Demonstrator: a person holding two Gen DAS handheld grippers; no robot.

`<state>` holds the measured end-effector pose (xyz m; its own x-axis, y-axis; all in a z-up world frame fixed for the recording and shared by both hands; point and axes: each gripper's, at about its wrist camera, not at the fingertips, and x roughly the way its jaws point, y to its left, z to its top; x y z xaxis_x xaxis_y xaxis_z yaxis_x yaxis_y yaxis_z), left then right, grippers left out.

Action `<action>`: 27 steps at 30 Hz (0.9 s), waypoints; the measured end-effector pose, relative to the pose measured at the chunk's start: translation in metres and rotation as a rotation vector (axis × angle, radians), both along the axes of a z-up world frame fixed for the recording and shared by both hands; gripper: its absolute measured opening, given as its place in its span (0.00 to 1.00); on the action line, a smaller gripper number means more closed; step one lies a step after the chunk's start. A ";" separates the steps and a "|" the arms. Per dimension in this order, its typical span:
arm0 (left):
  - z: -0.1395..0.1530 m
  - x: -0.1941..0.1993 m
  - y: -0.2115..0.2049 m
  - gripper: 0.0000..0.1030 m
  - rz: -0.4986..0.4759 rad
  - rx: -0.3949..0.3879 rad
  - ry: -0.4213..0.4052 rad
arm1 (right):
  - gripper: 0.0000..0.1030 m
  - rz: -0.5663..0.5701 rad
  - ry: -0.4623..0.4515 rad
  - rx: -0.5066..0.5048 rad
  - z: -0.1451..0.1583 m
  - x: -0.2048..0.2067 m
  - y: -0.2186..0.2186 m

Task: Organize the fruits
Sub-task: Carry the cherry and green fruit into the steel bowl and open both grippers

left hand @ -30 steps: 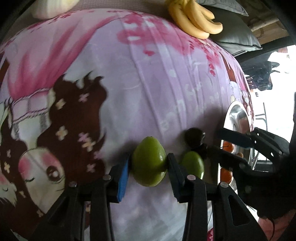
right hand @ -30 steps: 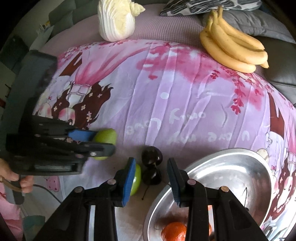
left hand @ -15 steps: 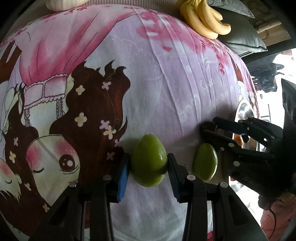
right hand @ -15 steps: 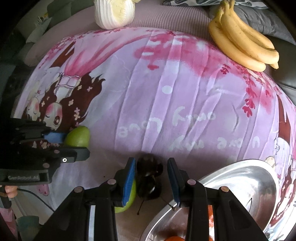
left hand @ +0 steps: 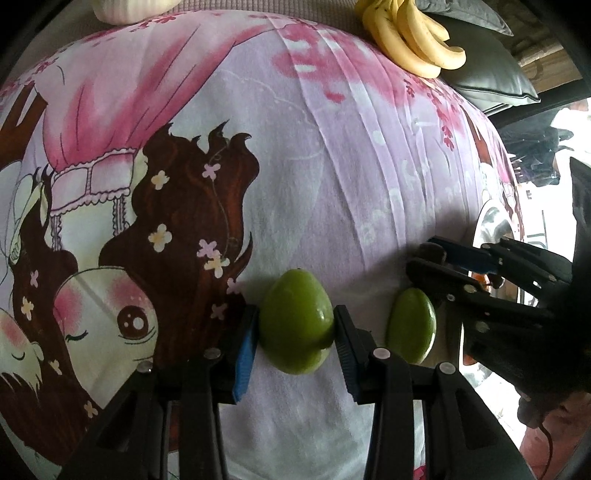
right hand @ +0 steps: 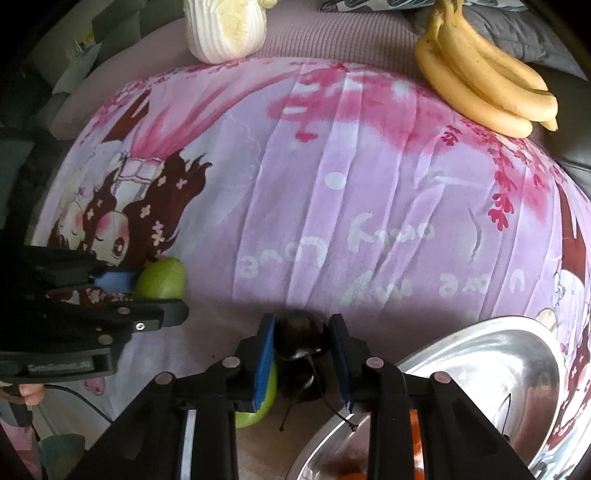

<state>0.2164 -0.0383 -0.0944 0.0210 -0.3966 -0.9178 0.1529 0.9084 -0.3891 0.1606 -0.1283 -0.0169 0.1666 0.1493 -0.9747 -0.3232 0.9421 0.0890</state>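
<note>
- My left gripper [left hand: 297,334] points steeply down, its jaws clamped on a green fruit [left hand: 295,321]; both pads press the fruit's sides, and it sits just over the printed cloth [left hand: 295,166].
- My right gripper [right hand: 301,350] also points steeply down; its jaws have just been closing and now pinch a dark cherry [right hand: 301,338] between the blue pads.
- A second dark cherry [right hand: 297,382] lies directly below the first in the right wrist view, its thin stems trailing toward the bowl's rim.
- A second green fruit [left hand: 410,325] rests on the cloth just beside my right gripper's near finger, between the two grippers; in the right wrist view it is half hidden behind the left pad.
- A steel bowl [right hand: 480,369] sits at the lower right of the right wrist view, beside the cherries; something orange [right hand: 415,435] shows inside it, mostly hidden by the gripper.
- The cloth, pink and lilac with a cartoon figure and pale lettering, covers the surface out to its far edge.
- A bunch of bananas [right hand: 487,81] lies at the far right edge of the cloth.
- A pale cabbage [right hand: 227,27] stands at the far left, well apart from the bananas.
- Grey cushions [left hand: 484,70] lie beyond the bananas.
</note>
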 end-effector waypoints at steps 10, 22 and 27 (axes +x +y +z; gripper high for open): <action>0.010 -0.017 -0.014 0.40 -0.041 0.008 0.003 | 0.30 0.015 -0.029 0.053 0.038 -0.025 -0.012; 0.040 -0.057 -0.060 0.40 -0.140 0.034 0.001 | 0.30 0.016 -0.036 0.075 0.062 -0.066 -0.042; 0.062 -0.067 -0.093 0.40 -0.181 0.034 -0.031 | 0.30 -0.023 -0.043 0.076 0.070 -0.075 -0.068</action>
<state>0.1497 -0.1314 -0.0324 -0.0194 -0.3654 -0.9306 0.3266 0.8774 -0.3513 0.0859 -0.1968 0.0529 0.2122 0.2181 -0.9526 -0.3066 0.9404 0.1470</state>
